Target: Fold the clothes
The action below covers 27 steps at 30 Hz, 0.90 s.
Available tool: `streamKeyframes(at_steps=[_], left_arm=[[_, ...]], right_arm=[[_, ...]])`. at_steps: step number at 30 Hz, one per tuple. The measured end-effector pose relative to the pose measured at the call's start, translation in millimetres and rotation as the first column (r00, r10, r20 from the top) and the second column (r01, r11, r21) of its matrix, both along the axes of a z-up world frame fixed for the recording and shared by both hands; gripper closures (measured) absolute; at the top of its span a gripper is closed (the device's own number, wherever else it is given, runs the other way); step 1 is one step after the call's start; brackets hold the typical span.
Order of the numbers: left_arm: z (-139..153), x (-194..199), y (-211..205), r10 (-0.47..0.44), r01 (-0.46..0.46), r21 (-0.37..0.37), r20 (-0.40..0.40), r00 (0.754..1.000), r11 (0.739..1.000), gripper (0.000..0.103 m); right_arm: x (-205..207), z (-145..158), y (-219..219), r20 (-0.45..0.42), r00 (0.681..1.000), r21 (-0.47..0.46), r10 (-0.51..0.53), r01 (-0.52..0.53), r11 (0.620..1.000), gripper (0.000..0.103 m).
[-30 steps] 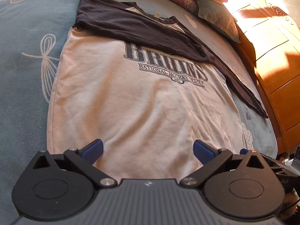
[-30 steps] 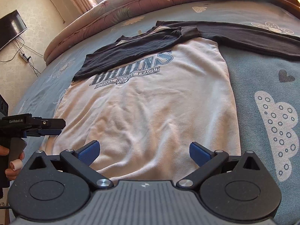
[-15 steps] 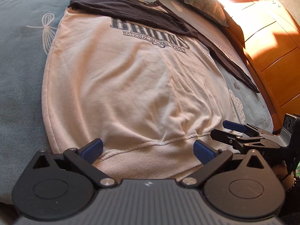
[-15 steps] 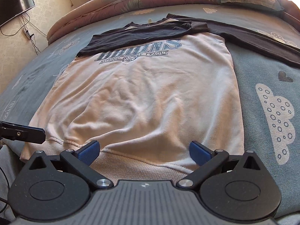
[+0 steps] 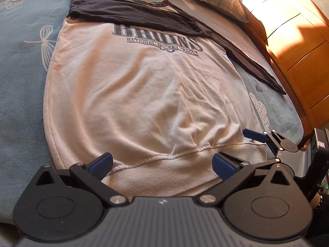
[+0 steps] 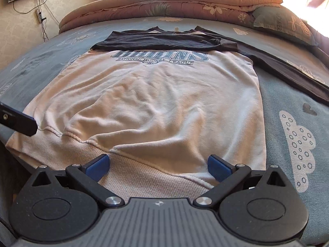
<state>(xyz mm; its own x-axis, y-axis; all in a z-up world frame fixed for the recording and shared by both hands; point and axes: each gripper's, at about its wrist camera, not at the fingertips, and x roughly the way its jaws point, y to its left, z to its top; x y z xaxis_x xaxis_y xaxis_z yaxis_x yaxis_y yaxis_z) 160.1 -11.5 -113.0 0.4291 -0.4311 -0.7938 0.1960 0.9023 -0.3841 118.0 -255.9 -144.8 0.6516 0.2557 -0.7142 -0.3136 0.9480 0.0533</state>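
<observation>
Both grippers have pulled back a little to the hem. The cream sweatshirt with dark sleeves (image 5: 144, 94) lies flat on the blue patterned bed cover (image 5: 18, 65), collar far, ribbed hem near. It reads "BRUINS NATIONAL HOCKEY LEAGUE". The left gripper (image 5: 162, 163) and right gripper (image 6: 157, 164) are wide apart, holding nothing.

I read on shirt (image 6: 156, 103) chest: "BRUINS" | beneath: "NATIONAL HOCKEY LEAGUE" | pillow (image 6: 281, 23), bed's far right corner: "FLOWER", partly legible.
</observation>
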Motion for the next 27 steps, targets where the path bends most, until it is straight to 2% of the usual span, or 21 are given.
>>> streamKeyframes(at_steps=[4,9,16,21,27], left_arm=[[9.4,15.3,-11.4,0.005,-0.007,0.035,0.051,0.999,0.999,0.001],[-15.6,23.9,-19.6,0.005,-0.005,0.073,0.006,1.000,0.997,0.001],[-14.4,23.4,-12.9,0.025,-0.026,0.051,0.011,1.000,0.998,0.001],[-16.3,29.7,-7.2,0.032,-0.033,0.038,0.011,0.999,0.999,0.001],[-16.5,37.3,2.4,0.064,-0.064,-0.010,0.016,0.998,0.998,0.001]], right_arm=[[-0.8,0.3,-0.9,0.001,1.000,-0.003,-0.002,0.002,1.000,0.000],[-0.9,8.3,-4.5,-0.052,0.999,-0.012,0.006,-0.007,1.000,0.000],[5.8,31.0,-34.5,-0.032,0.998,0.111,-0.055,0.058,0.992,0.000],[55.5,49.5,-65.5,-0.033,0.997,0.215,-0.075,0.080,0.973,0.000],[156.1,58.5,-91.4,-0.077,0.992,0.306,-0.098,0.117,0.945,0.000]])
